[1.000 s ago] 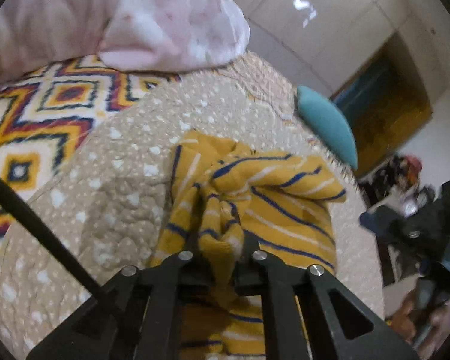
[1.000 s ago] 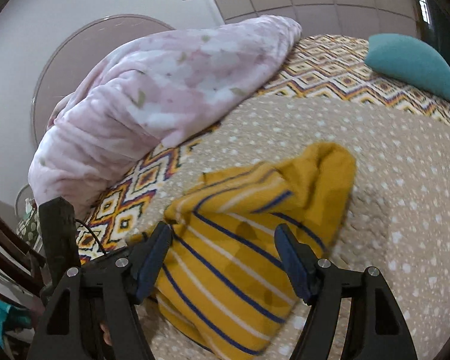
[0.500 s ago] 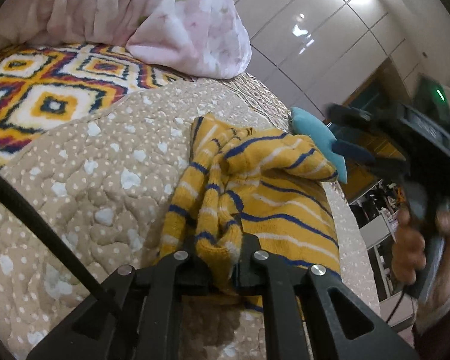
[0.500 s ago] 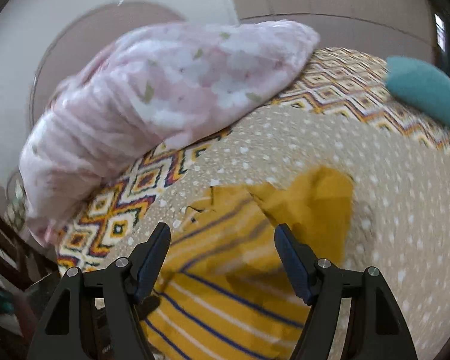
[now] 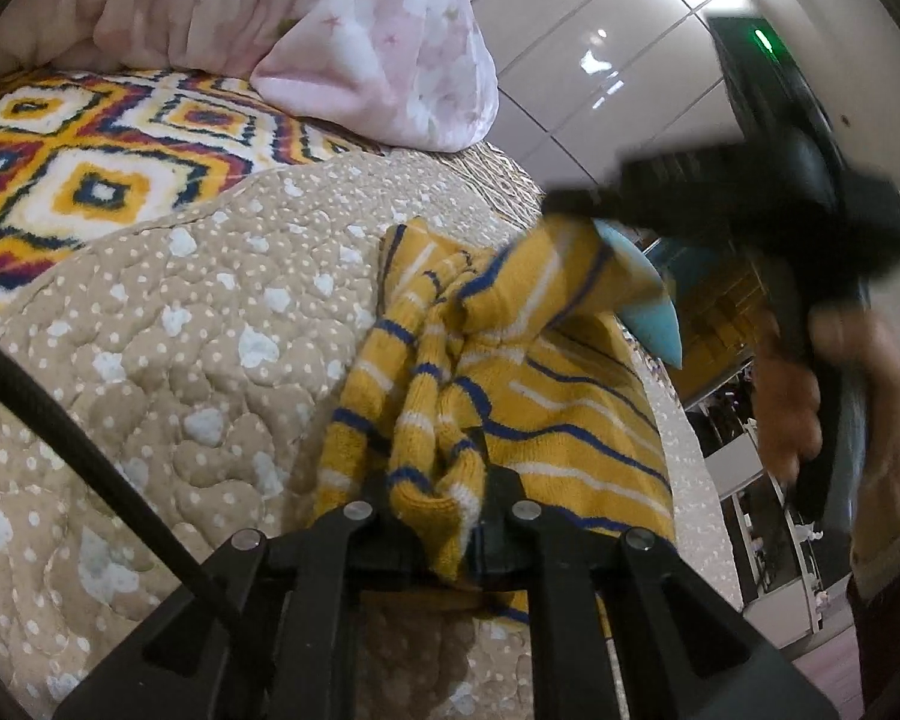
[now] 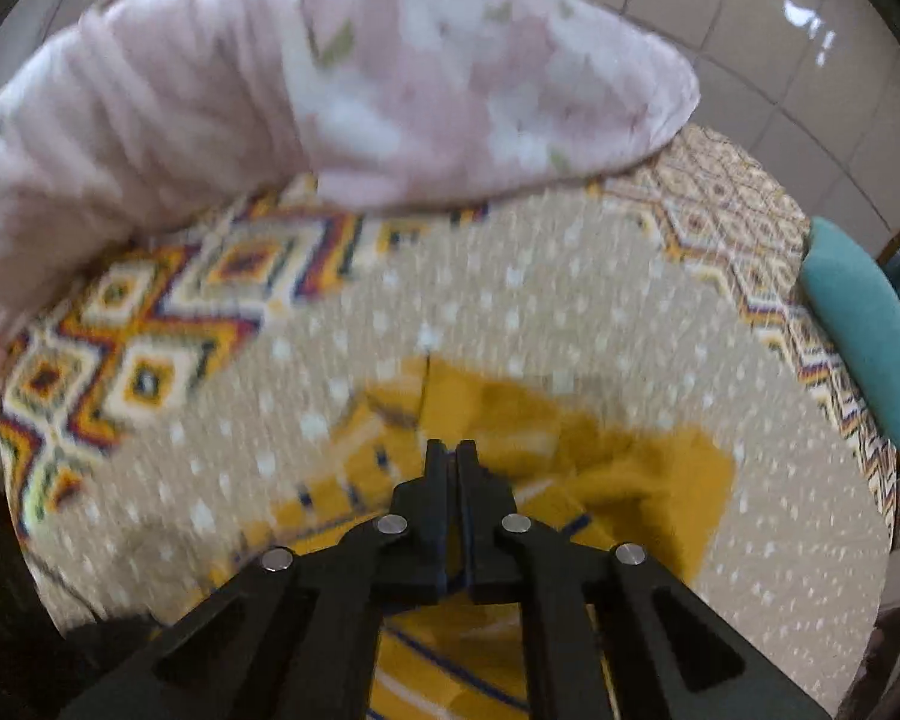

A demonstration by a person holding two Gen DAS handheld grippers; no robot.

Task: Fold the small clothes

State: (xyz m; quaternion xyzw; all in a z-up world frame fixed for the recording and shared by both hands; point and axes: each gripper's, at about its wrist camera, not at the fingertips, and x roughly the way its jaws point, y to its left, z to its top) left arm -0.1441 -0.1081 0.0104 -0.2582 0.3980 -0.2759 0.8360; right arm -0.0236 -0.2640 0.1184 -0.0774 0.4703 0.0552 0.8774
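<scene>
A small yellow knit garment with blue and white stripes lies bunched on the beige dotted quilt. My left gripper is shut on a gathered edge of it, near the bottom of the left wrist view. My right gripper shows there blurred, held by a hand over the garment's far corner. In the right wrist view the right gripper has its jaws together above the yellow garment; whether cloth is pinched between them is hidden and blurred.
A pink floral duvet is heaped at the back, also in the right wrist view. A colourful diamond-patterned blanket lies under the quilt. A teal cushion sits at the bed's right edge.
My right gripper's jaws have gone from wide open to together, and it has swung over the garment's far corner. My left gripper keeps its hold; the garment's far corner is lifted.
</scene>
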